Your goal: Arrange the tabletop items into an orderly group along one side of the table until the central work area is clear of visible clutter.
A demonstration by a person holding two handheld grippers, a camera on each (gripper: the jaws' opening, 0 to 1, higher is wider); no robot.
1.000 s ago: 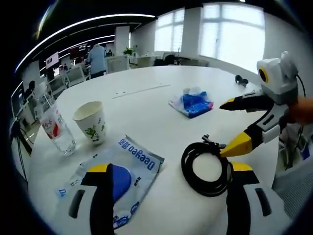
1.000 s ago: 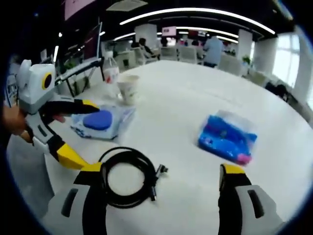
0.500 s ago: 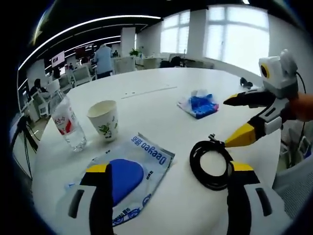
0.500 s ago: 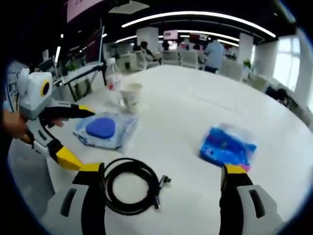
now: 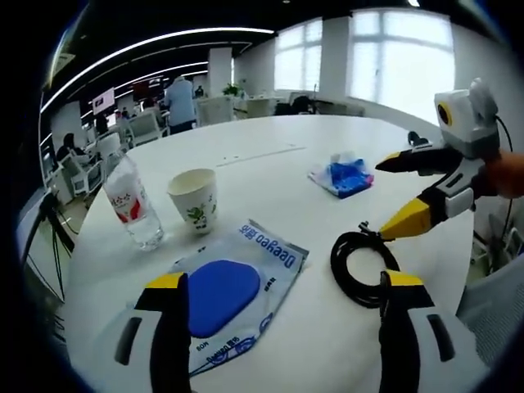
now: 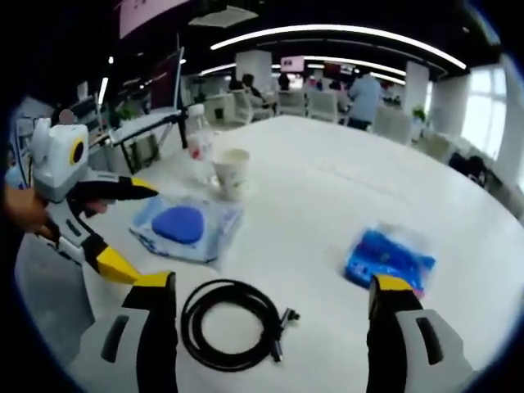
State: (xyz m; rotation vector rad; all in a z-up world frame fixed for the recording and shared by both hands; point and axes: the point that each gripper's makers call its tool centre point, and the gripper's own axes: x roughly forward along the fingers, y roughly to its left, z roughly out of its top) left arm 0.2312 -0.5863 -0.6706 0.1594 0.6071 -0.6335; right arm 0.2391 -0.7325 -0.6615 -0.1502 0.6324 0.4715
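Observation:
On the round white table (image 5: 270, 176) lie a wipes pack with a blue lid (image 5: 225, 291) (image 6: 184, 227), a coiled black cable (image 5: 360, 266) (image 6: 233, 323) and a blue tissue packet (image 5: 344, 174) (image 6: 389, 258). A paper cup (image 5: 195, 199) (image 6: 232, 173) and a clear water bottle (image 5: 133, 201) (image 6: 199, 139) stand upright side by side. My left gripper (image 5: 278, 286) (image 6: 115, 225) is open above the wipes pack, holding nothing. My right gripper (image 6: 270, 286) (image 5: 401, 192) is open too, with the cable between its jaws' lines, not touching it.
Office chairs, desks and people (image 5: 178, 98) fill the room behind the table. Bright windows (image 5: 385, 49) stand at the back. A small dark object (image 5: 416, 137) lies near the table's far right edge. The table's near edge runs just under both grippers.
Both cameras have pulled back and shifted, so bottle, cup and wipes pack sit more toward the middle of the left gripper view. Nothing on the table has moved; both grippers stay open.

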